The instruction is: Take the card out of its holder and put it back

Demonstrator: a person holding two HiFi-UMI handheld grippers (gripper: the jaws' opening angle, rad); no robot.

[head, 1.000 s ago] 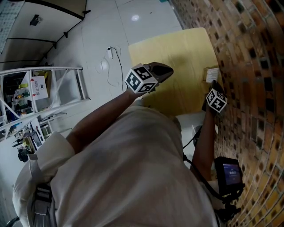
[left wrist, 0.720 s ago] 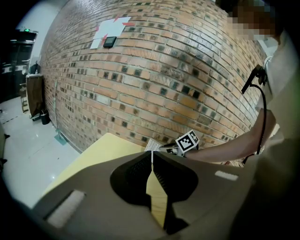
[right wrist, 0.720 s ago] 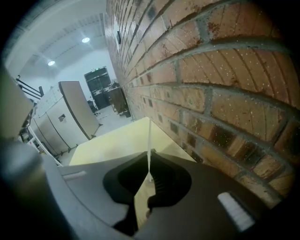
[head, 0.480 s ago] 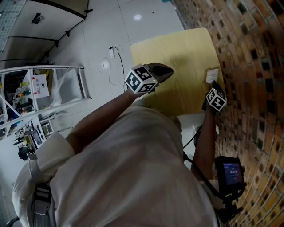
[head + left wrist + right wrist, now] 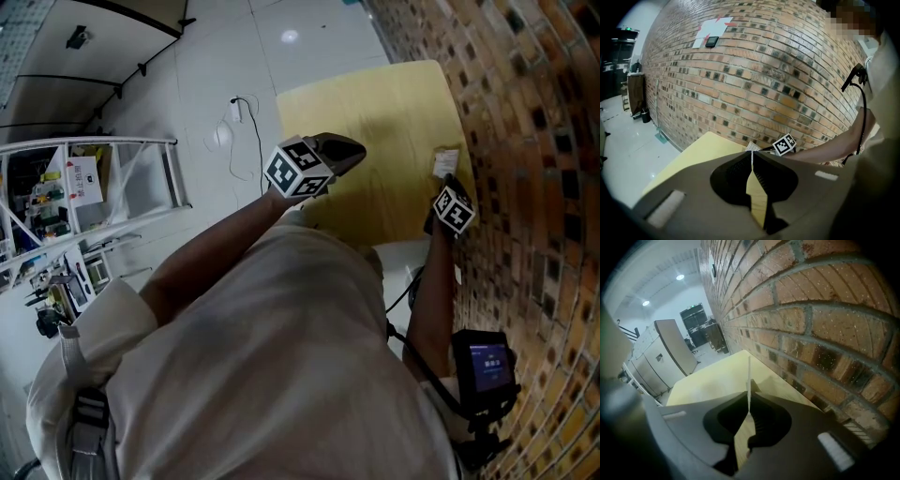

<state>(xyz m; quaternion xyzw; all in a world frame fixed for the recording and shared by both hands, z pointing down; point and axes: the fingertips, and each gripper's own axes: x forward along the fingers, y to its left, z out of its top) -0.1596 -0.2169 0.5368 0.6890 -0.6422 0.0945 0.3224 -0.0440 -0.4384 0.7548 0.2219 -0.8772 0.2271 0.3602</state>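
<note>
Looking steeply down in the head view: holding the right gripper (image 5: 444,180) at the far right edge of a pale yellow wooden table (image 5: 375,112), close against a mottled brown brick wall (image 5: 525,141), with a small thin white card (image 5: 446,161) at its tip. Holding the left gripper (image 5: 354,150) well apart, over the table's near-left part. Not making out any holder apart from the card.

Turning to the left gripper view: pressing both dark jaws together with nothing between them, pointing toward the wall and the right gripper.

Turning to the right gripper view: pinching the white card edge-on between closed jaws, the card standing up past the tips above the table, the bricks just beside it.

Judging the card to be out of its holder, with the return likely in hand. Doing it well means gripping firmly, squaring the card's free edge with the slot before pushing, and sliding straight without twisting or bending the thin card. It also means bringing the idle left gripper in for steadying the holder if needed.
</note>
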